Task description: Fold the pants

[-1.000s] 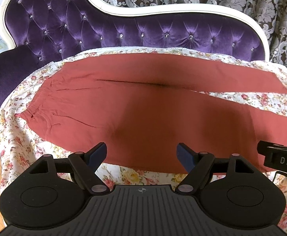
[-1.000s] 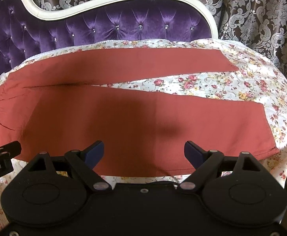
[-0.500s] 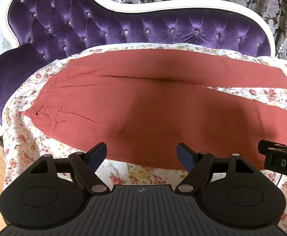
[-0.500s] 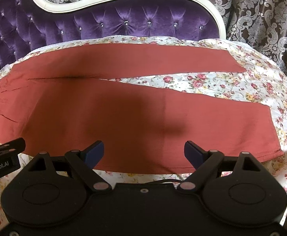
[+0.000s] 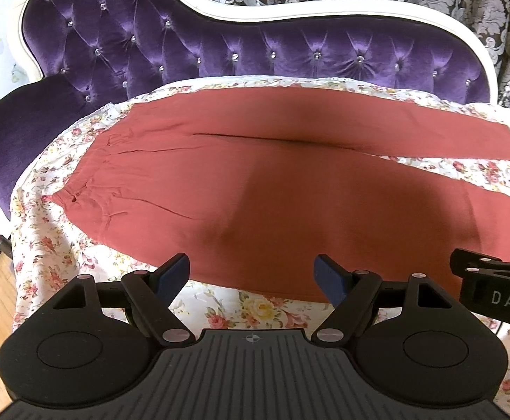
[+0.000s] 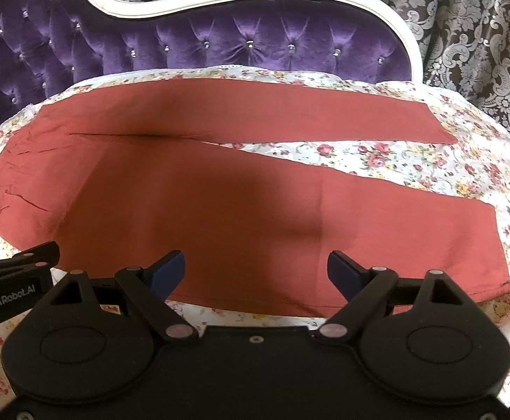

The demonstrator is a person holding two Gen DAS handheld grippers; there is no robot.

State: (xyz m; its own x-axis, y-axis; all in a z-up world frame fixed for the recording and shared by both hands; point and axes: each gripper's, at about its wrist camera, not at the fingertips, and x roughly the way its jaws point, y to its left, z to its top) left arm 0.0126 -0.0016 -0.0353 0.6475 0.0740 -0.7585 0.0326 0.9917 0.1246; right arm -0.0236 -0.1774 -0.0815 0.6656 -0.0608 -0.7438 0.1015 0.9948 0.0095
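No fold is made yet: the rust-red pants (image 5: 255, 189) lie flat, legs splayed, on the floral sheet (image 5: 219, 308), with the left tongs (image 5: 253, 273) and right tongs (image 6: 255, 269) both wide and empty at the near edge.

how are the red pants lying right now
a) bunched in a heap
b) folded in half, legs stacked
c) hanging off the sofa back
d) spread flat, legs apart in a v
d: the pants lie flat on the floral sheet, which shows between the two splayed legs.
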